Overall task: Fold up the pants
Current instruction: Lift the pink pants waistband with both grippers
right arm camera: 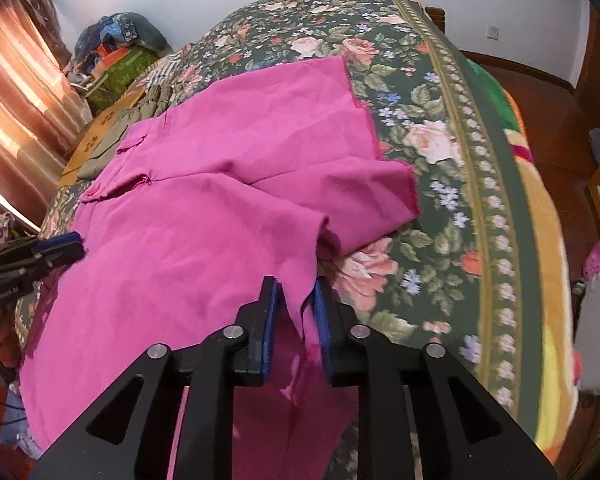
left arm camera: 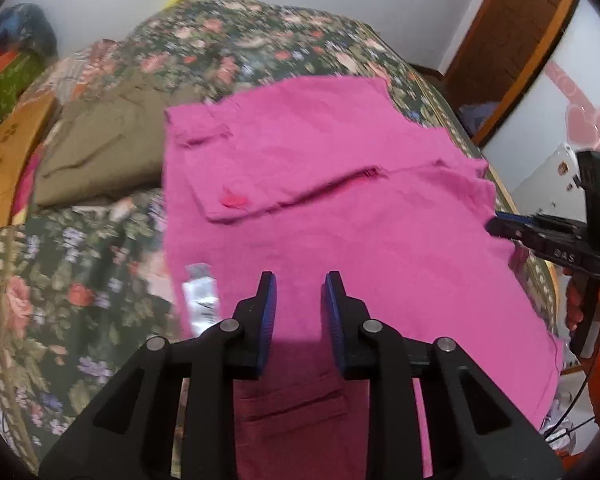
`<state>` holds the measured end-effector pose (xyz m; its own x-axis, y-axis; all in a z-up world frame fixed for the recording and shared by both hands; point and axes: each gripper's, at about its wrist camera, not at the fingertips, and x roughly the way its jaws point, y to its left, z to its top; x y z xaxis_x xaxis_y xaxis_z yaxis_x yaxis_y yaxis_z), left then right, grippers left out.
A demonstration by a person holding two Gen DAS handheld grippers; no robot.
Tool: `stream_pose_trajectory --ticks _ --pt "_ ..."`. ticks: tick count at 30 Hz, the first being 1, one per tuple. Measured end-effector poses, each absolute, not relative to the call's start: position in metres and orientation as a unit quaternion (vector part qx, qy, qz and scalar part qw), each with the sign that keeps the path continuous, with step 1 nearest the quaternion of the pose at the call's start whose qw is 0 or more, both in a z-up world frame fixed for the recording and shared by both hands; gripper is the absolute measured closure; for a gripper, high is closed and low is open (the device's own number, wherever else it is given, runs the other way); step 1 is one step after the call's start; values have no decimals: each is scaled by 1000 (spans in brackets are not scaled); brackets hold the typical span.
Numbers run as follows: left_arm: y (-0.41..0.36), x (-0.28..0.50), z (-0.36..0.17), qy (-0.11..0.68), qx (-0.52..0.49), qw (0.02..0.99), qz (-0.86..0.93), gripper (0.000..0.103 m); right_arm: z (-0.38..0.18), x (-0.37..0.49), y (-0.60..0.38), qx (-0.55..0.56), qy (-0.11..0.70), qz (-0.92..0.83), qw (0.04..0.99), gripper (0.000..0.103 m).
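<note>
Pink pants (left arm camera: 340,208) lie spread on a floral bedspread (left arm camera: 60,272), waistband and pink button at the far left. My left gripper (left arm camera: 299,284) hovers open just above the near part of the pants, holding nothing. In the right wrist view the pants (right arm camera: 188,232) lie partly folded, one leg end lapped over. My right gripper (right arm camera: 296,292) is open, with a loose edge of pink cloth lying between its blue pads, not clamped. The right gripper also shows in the left wrist view (left arm camera: 496,226) at the pants' right edge; the left gripper shows in the right wrist view (right arm camera: 62,248) at their left edge.
Folded khaki clothing (left arm camera: 100,148) lies on the bed left of the pants, next to a cardboard box (left arm camera: 4,168). A white label (left arm camera: 200,300) lies at the pants' left edge. The bedspread's border (right arm camera: 500,208) drops off at the right toward a wooden floor (right arm camera: 548,120).
</note>
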<state>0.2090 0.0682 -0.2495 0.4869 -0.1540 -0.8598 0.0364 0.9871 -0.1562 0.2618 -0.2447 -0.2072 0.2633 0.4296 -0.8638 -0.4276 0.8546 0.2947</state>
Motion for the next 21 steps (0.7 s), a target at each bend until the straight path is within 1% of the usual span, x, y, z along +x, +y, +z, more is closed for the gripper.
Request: stream_pose_trajectory --ticks 2,3,4,5,6,7,11,13,15,21 --pt "81 212 -237 486 -59 871 -37 74 -200 261 -249 -6 536 263 802 79" --pt "88 216 -232 477 -60 876 -27 68 -196 264 -251 -7 531 261 806 71" --pt "94 219 -227 470 -61 881 -17 58 -192 267 -254 -7 525 259 811 62" --pt "102 225 -222 459 -61 886 1 52 -187 271 -256 -6 516 255 817 59" --pt "109 230 -218 450 -61 891 13 41 -181 278 -258 -5 506 250 826 55" --pt "116 236 -214 439 -60 896 26 35 -178 282 -259 -4 499 247 831 53" --pt "142 264 -206 413 -56 907 53 27 -167 309 -256 3 478 240 845 52" --pt "149 281 -208 413 -51 908 52 25 -165 322 -252 2 472 241 848 42" --pt "155 300 -215 418 -46 906 50 25 -165 336 -246 -2 464 240 853 38" --pt "168 348 -254 455 -46 889 39 25 -186 383 -220 -22 476 255 841 38"
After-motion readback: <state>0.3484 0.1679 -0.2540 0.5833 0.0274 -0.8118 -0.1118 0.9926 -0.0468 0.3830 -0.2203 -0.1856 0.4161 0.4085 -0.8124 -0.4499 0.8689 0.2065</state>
